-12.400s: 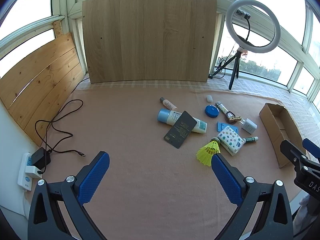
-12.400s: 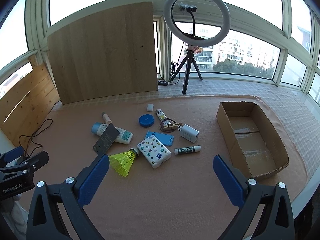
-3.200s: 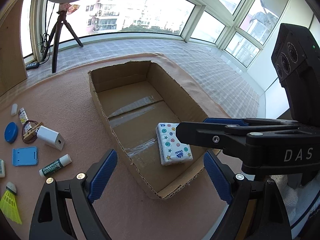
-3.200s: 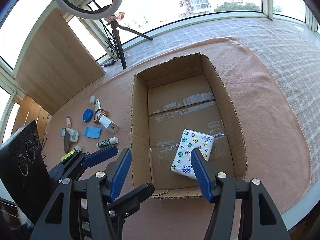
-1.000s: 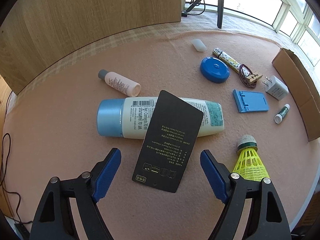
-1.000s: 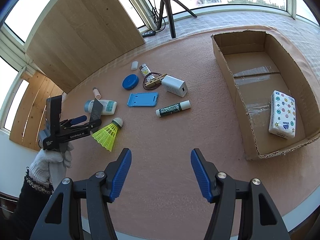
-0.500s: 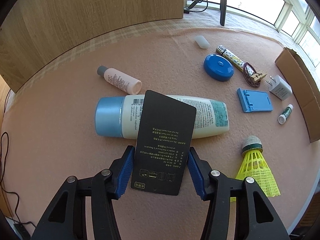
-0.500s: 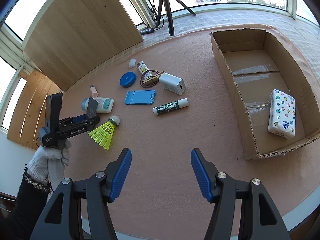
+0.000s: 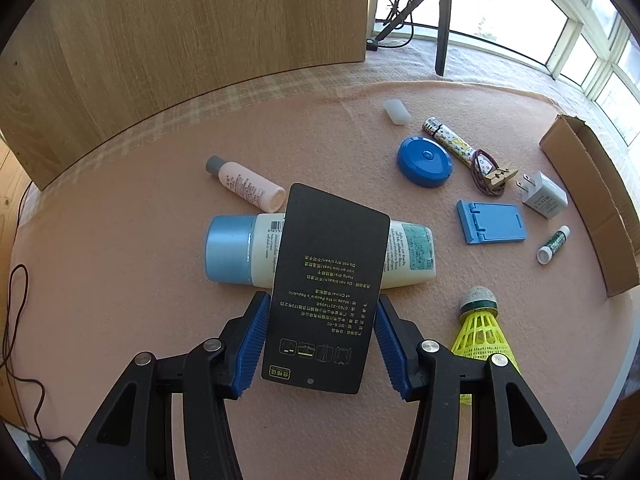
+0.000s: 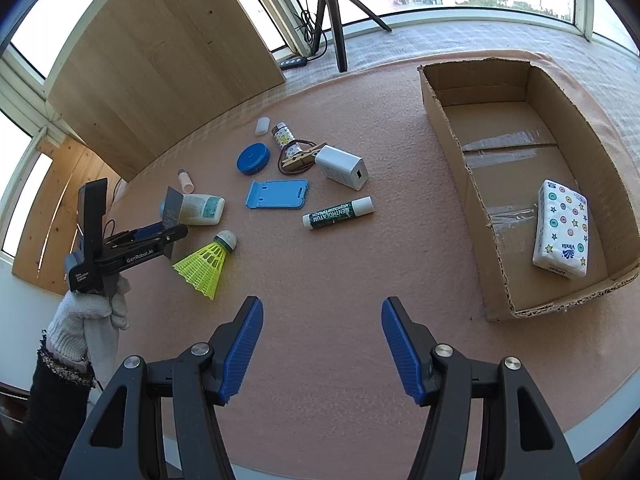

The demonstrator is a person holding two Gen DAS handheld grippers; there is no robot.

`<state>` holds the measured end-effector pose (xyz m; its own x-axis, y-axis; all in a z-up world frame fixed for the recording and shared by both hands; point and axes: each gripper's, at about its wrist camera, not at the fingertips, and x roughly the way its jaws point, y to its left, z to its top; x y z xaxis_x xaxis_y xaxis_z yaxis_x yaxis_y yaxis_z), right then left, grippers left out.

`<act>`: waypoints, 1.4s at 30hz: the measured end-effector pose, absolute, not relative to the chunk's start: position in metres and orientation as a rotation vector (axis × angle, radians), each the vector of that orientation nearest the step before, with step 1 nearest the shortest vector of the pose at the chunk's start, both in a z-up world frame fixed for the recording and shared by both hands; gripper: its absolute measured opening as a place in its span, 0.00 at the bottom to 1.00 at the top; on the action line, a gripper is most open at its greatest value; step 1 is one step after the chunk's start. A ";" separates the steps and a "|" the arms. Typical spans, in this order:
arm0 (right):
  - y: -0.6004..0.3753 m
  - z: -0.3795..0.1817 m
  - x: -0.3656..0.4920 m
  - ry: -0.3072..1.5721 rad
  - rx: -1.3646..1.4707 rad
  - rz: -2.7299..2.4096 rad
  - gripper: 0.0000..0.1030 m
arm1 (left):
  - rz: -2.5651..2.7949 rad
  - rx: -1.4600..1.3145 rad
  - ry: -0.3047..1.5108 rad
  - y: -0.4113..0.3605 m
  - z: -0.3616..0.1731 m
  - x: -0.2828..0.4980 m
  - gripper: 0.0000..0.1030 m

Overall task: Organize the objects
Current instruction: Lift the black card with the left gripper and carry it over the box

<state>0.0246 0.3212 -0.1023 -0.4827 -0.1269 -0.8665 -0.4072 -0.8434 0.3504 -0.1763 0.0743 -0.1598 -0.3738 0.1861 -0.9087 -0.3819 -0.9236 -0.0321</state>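
Note:
My left gripper (image 9: 319,340) is shut on a flat black card pack (image 9: 328,288) with gold print, holding it lifted and tilted above a white lotion tube with a blue cap (image 9: 240,254). In the right wrist view the left gripper (image 10: 172,234) shows at the left with the black pack (image 10: 173,206) in its jaws. My right gripper (image 10: 322,344) is open and empty over bare mat. The cardboard box (image 10: 452,136) at the right holds a white tissue pack (image 10: 562,228).
On the pink mat lie a yellow shuttlecock (image 9: 480,324), small pink bottle (image 9: 244,184), blue round lid (image 9: 424,157), blue phone stand (image 9: 490,222), white charger (image 9: 544,200), lip balm (image 9: 554,239), lighter (image 9: 452,142), clothespin with hair tie (image 9: 490,174). A wooden board (image 9: 180,32) and tripod (image 9: 440,20) stand behind.
My left gripper closed on the black pack and has raised it off the lotion tube. My right gripper stays open and has hardly moved.

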 end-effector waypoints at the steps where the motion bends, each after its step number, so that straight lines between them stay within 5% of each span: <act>1: 0.321 -0.103 0.025 0.793 -1.494 2.442 0.56 | 2.341 -1.503 0.260 0.075 -0.156 -0.174 0.54; 21: 0.337 -0.097 0.056 0.686 -1.441 2.449 0.56 | 2.223 -1.250 0.326 0.217 -0.088 -0.124 0.54; 42: 0.392 -0.111 0.132 0.770 -1.363 2.319 0.56 | 2.008 -1.155 0.405 0.430 -0.091 -0.115 0.54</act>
<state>0.1318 0.3917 -0.1112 -0.4809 0.0185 -0.8766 -0.5392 -0.7946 0.2790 -0.1145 0.4300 -0.0913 -0.2931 0.4623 -0.8369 -0.7502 -0.6538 -0.0984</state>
